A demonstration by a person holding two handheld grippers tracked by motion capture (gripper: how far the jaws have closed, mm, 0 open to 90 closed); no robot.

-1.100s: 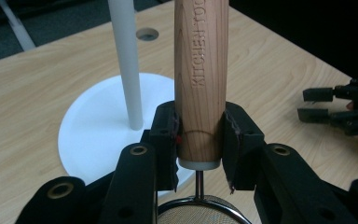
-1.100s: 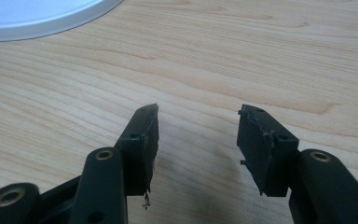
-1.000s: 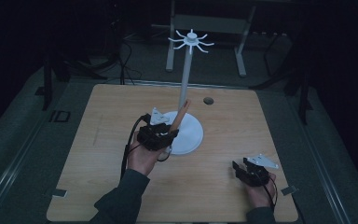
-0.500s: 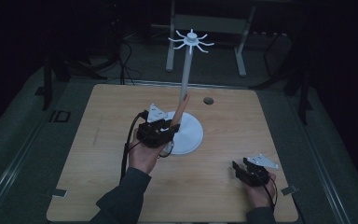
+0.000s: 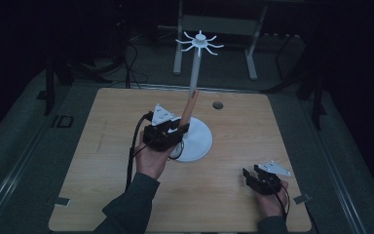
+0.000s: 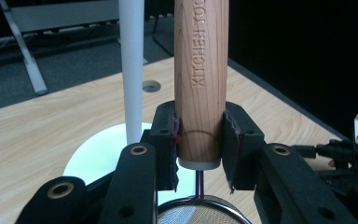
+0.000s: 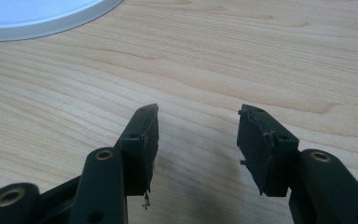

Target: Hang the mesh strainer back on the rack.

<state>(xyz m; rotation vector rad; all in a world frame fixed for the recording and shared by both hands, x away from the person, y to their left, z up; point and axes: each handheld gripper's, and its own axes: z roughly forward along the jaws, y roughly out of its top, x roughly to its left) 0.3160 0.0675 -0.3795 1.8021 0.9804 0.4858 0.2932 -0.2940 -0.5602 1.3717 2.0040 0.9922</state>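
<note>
Two tools seen: left tool point(image 6: 199, 140) clenched on strainer handle point(image 6: 201, 84), long axis upright beside stand pole point(image 6: 131, 70); right tool point(image 7: 198, 135) released, empty, well apart on bench point(image 5: 102, 161).

a dark lab or studio: bare wooden table point(image 5: 126, 195), metal frame point(image 5: 219, 24), floor cables point(image 5: 131, 63).

The strainer's handle point(image 6: 201, 79) is light wood — grain showing. The stand point(image 5: 193, 141) is white; the desk point(image 5: 102, 146) pale woodgrain.

Wooden-handled strainer point(image 6: 201, 79), handle upright, beside white stand pole point(image 6: 131, 70)
</note>
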